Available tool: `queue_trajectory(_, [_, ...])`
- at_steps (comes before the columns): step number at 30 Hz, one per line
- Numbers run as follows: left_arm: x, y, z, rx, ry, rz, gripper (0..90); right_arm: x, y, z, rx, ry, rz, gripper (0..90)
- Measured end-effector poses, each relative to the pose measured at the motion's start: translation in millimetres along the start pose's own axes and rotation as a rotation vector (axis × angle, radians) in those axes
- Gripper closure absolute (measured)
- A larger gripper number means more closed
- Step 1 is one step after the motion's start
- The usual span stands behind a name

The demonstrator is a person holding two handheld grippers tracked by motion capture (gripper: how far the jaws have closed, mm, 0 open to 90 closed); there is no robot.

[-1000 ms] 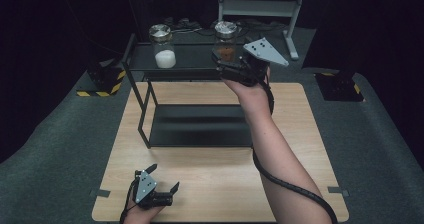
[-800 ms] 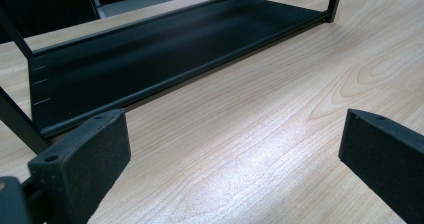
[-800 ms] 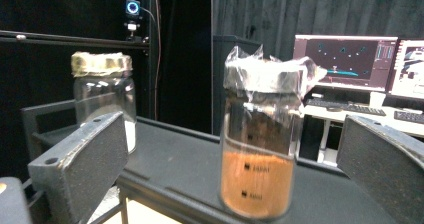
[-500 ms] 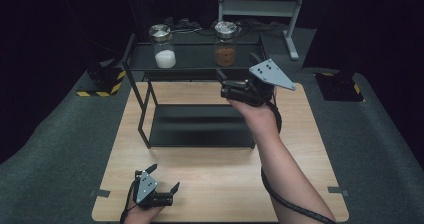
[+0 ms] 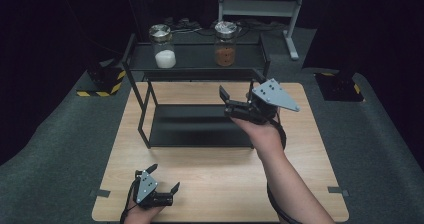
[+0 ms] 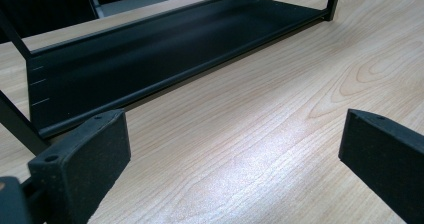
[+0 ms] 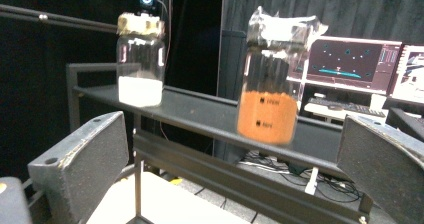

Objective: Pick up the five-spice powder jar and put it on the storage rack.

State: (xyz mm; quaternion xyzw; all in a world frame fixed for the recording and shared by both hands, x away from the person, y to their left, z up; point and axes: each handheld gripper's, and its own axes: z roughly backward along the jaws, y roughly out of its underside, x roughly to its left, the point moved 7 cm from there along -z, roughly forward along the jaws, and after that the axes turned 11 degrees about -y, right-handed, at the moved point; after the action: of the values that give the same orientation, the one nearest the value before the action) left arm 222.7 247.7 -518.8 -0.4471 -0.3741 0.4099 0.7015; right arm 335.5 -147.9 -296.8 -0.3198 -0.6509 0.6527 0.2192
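Observation:
A black two-tier rack [image 5: 145, 114] stands on the wooden table [image 5: 210, 179]. Its top shelf carries a glass jar of white powder [image 5: 164, 48] on the left and a jar of orange powder [image 5: 225, 45] on the right, both upright and lidded. My right gripper [image 5: 236, 92] hovers open and empty in front of the rack's right end, apart from the orange jar [image 7: 269, 86]; the white jar [image 7: 140, 59] stands farther left in the right gripper view. My left gripper [image 5: 164, 178] rests open near the table's front edge, facing the lower shelf [image 6: 150, 49].
Monitors [image 7: 355, 59] glow behind the rack in the right gripper view. Yellow-black striped bases [image 5: 100, 86] sit on the grey floor beside the table, and a metal stand [image 5: 260, 6] rises at the back. Bare wood [image 6: 260, 134] lies between the left gripper and the rack.
My right gripper has drawn back and down from the orange jar, which stays on the top shelf. The left gripper has not moved.

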Motion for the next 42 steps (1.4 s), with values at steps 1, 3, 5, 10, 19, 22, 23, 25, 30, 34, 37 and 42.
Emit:
queue_trajectory(1, [-0.1,0.0,0.0,0.0,0.0,0.0,0.4,1.1,2.1,1.7,0.003,0.0,0.003,0.0])
queue_trajectory(3, [-0.2,-0.1,-0.1,0.0,0.001,-0.001,0.4,3.0,6.5,5.0,0.011,-0.002,0.009,0.0])
queue_trajectory(5, [0.0,0.1,-0.1,-0.001,0.002,0.001,0.4,4.3,11.3,8.7,0.017,-0.006,0.011,0.0])
queue_trajectory(10, [0.3,0.0,-0.2,0.0,0.003,0.002,0.4,7.5,22.9,16.1,0.044,-0.009,0.025,0.0])
queue_trajectory(19, [-0.5,-0.4,-0.3,0.001,0.002,-0.011,0.4,11.1,42.5,26.2,0.082,-0.015,0.031,0.0])
queue_trajectory(22, [-0.3,-0.2,-0.2,-0.001,0.003,-0.009,0.4,13.1,50.3,30.1,0.1,-0.015,0.042,0.0])
queue_trajectory(23, [-0.3,-0.4,-0.2,0.0,0.004,-0.011,0.4,13.7,53.0,31.6,0.106,-0.015,0.044,0.0])
queue_trajectory(25, [-1.0,-0.6,-0.4,0.001,0.004,-0.017,0.4,14.8,57.8,34.1,0.116,-0.016,0.047,0.0])
queue_trajectory(30, [-2.0,-1.1,-0.6,0.004,0.002,-0.024,0.4,19.1,73.2,42.2,0.15,-0.016,0.066,0.0])
queue_trajectory(34, [-2.3,-1.3,-0.7,0.005,0.001,-0.026,0.4,22.2,86.9,48.9,0.174,-0.014,0.072,0.0])
queue_trajectory(37, [-2.5,-1.4,-0.8,0.006,0.0,-0.028,0.4,24.6,98.1,53.9,0.193,-0.014,0.072,0.0])
queue_trajectory(42, [-2.8,-1.4,-0.8,0.006,-0.001,-0.03,0.4,27.8,117.3,62.2,0.227,-0.015,0.066,0.0])
